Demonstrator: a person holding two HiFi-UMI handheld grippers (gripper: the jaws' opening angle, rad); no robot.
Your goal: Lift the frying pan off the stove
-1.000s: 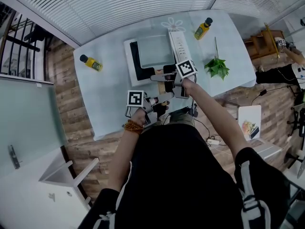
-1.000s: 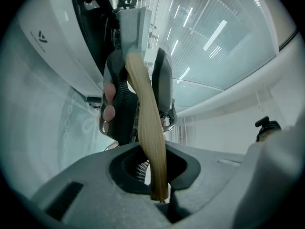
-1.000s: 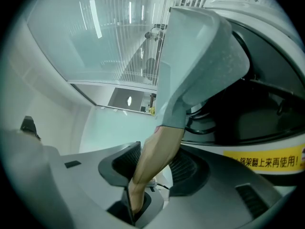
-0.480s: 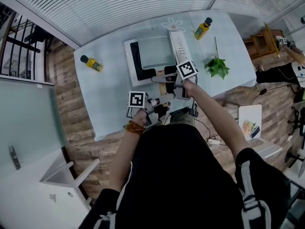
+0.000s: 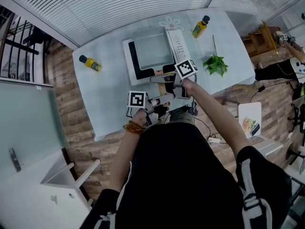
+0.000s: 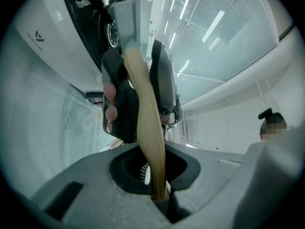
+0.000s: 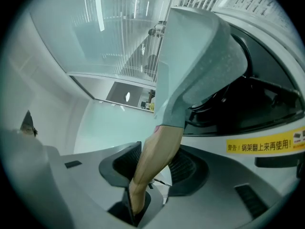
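A grey square frying pan [image 5: 151, 49] sits over the white stove [image 5: 129, 56] with its black top, and I cannot tell whether it touches the stove. Its wooden handle [image 5: 164, 74] points toward me. My right gripper [image 5: 163, 77] is shut on the handle close to the pan. My left gripper [image 5: 159, 100] is shut on the handle's end. In the left gripper view the handle [image 6: 145, 118] runs up from the left gripper [image 6: 155, 175] to the pan [image 6: 131, 23]. In the right gripper view the right gripper [image 7: 143, 175] clamps the handle [image 7: 157, 159] below the pan [image 7: 200, 61].
The stove stands mid-table on a pale blue cloth [image 5: 109, 94]. A yellow bottle [image 5: 90, 63] lies to the left and another [image 5: 201, 27] stands at the back right. Green leaves [image 5: 216, 64] lie at the right. The stove's white front [image 7: 205, 144] carries a yellow warning label.
Both grippers stay clamped on the handle. The whole view has shifted a little, and the pan shows no clear movement.
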